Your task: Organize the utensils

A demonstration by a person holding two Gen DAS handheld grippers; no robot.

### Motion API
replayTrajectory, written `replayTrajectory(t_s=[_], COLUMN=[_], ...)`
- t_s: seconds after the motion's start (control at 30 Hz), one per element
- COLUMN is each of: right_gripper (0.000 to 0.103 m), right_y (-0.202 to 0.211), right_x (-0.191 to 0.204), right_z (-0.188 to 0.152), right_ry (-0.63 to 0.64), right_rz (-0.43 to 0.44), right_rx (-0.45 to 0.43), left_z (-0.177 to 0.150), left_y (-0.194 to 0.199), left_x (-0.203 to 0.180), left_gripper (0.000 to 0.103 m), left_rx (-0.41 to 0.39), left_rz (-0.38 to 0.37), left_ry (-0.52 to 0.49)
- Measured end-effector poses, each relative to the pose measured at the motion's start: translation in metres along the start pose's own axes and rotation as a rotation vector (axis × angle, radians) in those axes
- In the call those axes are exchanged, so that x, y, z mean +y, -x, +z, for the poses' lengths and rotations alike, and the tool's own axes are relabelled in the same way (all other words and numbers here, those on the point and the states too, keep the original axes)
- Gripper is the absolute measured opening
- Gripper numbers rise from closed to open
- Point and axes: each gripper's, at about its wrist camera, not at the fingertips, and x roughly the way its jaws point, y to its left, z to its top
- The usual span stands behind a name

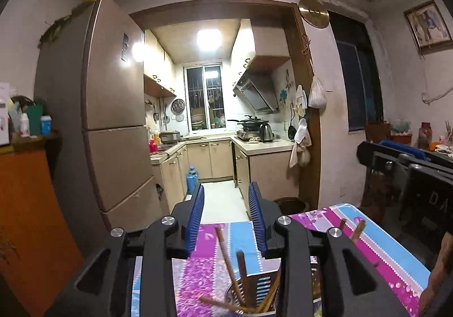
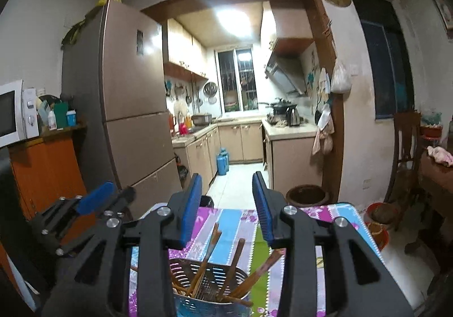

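Holder: a perforated metal holder (image 2: 211, 280) stands on a table (image 2: 232, 220) covered with a flowered cloth in purple, blue and green stripes; the left wrist view catches only part of its slotted wall (image 1: 252, 293).
Contents: wooden chopsticks (image 2: 205, 257) fill the holder, leaning at different angles, their upper ends above the rim; one (image 2: 264, 267) slants out to the right, and one (image 1: 220, 304) lies low across the rim in the left view.
Loose pieces: two more brown stick ends (image 1: 357, 230) show above the cloth to the right in the left view; what they rest in is hidden.
Left gripper (image 1: 226, 220): jaws spread wide, blue pads (image 1: 196, 220) bare, nothing between them, poised above the holder.
Right gripper (image 2: 228, 209): also wide apart and holding nothing, directly over the holder and not touching the chopsticks.
Pairing: the left gripper appears at the lower left of the right view (image 2: 96, 202), just beside the right one.
Backdrop: a tall fridge (image 2: 133, 107) at left, and a lit kitchen with a kettle (image 2: 292, 116) on the counter.
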Motion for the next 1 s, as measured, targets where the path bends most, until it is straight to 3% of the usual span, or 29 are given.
replayTrajectory(t_s=[0.1,0.13,0.17,0.2,0.23,0.27,0.37,0.47,0.53,0.67,0.77,1.0], right_gripper=[0.036,0.036,0.041,0.050,0.073,0.094,0.098,0.098,0.098,0.098,0.098,0.098], right_y=[0.031,0.043,0.067,0.086,0.096,0.122,0.181,0.209,0.224,0.240,0.243,0.253], right_x=[0.002,0.003,0.004,0.004,0.004,0.004,0.007,0.002,-0.004,-0.006,-0.005,0.010], right_z=[-0.007,-0.011,-0.022,-0.030,-0.036,-0.049,-0.078,-0.092,-0.099,-0.112,-0.122,-0.135], right_ry=[0.020,0.028,0.029,0.027,0.026,0.028,0.069,0.039,-0.003,-0.020,-0.033,0.004], right_rz=[0.008,0.015,0.025,0.025,0.019,0.003,-0.051,-0.134,-0.134,-0.141,-0.173,-0.295], right_rx=[-0.010,-0.009,-0.009,-0.010,-0.012,-0.030,-0.123,-0.068,-0.049,-0.050,-0.015,-0.045], left_z=[-0.004,-0.008,-0.011,-0.019,-0.026,-0.032,-0.051,-0.067,-0.075,-0.088,-0.095,-0.110], left_y=[0.031,0.046,0.058,0.078,0.097,0.115,0.166,0.193,0.209,0.240,0.249,0.274], left_x=[-0.001,-0.002,-0.002,-0.002,-0.001,0.001,0.002,0.004,0.006,0.002,-0.007,-0.012], left_gripper=[0.034,0.039,0.055,0.069,0.097,0.099,0.099,0.099,0.099,0.099,0.099,0.099], left_rx=[-0.001,0.000,-0.002,-0.011,-0.023,-0.037,-0.058,0.056,0.099,0.072,0.100,0.079], left_rz=[0.045,0.058,0.068,0.076,0.070,0.060,0.040,0.059,0.020,0.040,0.019,-0.013], left_ry=[-0.030,-0.043,-0.053,-0.062,-0.062,-0.059,-0.073,-0.050,-0.016,-0.004,-0.021,-0.011])
